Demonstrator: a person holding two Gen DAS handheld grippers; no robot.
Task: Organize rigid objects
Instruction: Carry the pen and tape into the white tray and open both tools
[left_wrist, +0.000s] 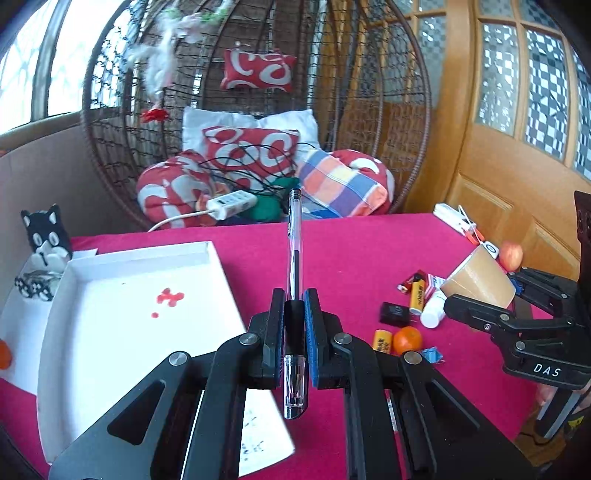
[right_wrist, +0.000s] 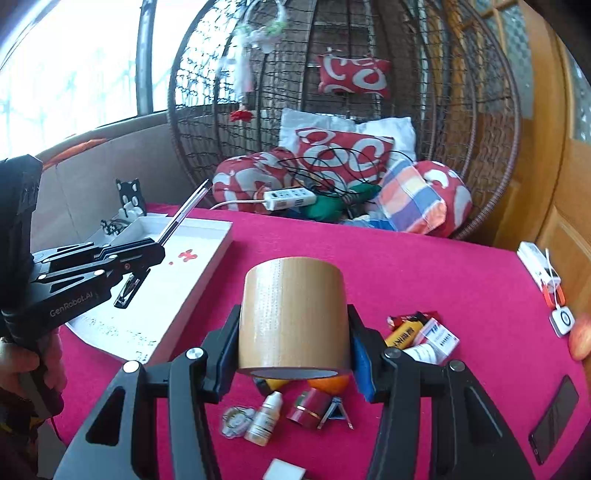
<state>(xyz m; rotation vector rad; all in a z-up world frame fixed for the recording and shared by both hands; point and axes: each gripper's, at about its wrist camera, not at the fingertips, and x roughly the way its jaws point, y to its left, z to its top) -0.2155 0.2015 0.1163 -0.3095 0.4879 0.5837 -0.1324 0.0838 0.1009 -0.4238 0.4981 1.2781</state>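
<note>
Left wrist view: left gripper (left_wrist: 294, 312) jaws clamped on clear pen (left_wrist: 294, 254), frame centre, above pink tablecloth (left_wrist: 351, 251); white tray (left_wrist: 110, 280) lower left.
Right wrist view: right gripper (right_wrist: 293, 332) jaws clamped on brown tape roll (right_wrist: 293, 314), frame centre; small items beneath.

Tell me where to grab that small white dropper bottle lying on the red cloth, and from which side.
Grip the dropper bottle across its label-covered body, coming from above with the fingers either side of its width. It lies on its side, cap pointing away and up-right in the right wrist view, so the body is the widest straight part. A red cylinder lies close on its right, so probably keep the jaws narrow.
</note>
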